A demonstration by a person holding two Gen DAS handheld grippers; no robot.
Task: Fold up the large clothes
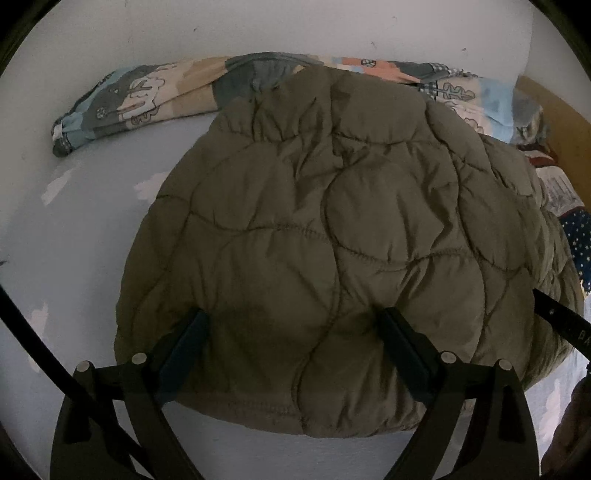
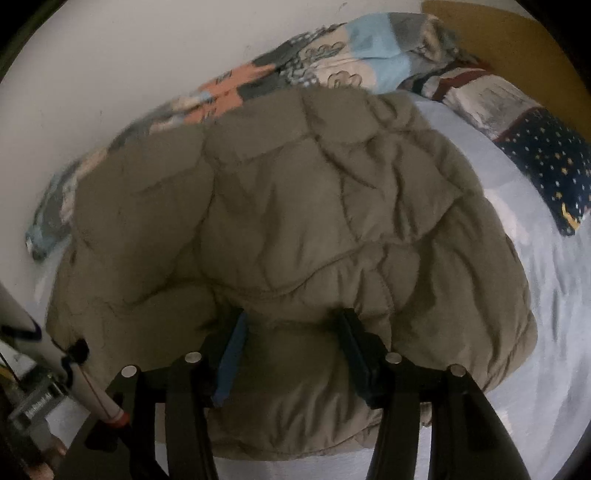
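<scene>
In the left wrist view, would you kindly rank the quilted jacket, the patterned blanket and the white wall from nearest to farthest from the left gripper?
1. Quilted jacket: directly under the left gripper, between its open jaws.
2. Patterned blanket: bunched behind the jacket's far edge, along the wall.
3. White wall: at the top, behind the blanket.

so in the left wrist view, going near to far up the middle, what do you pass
light blue bedsheet → olive quilted puffer jacket → patchwork cartoon-print blanket → white wall
</scene>
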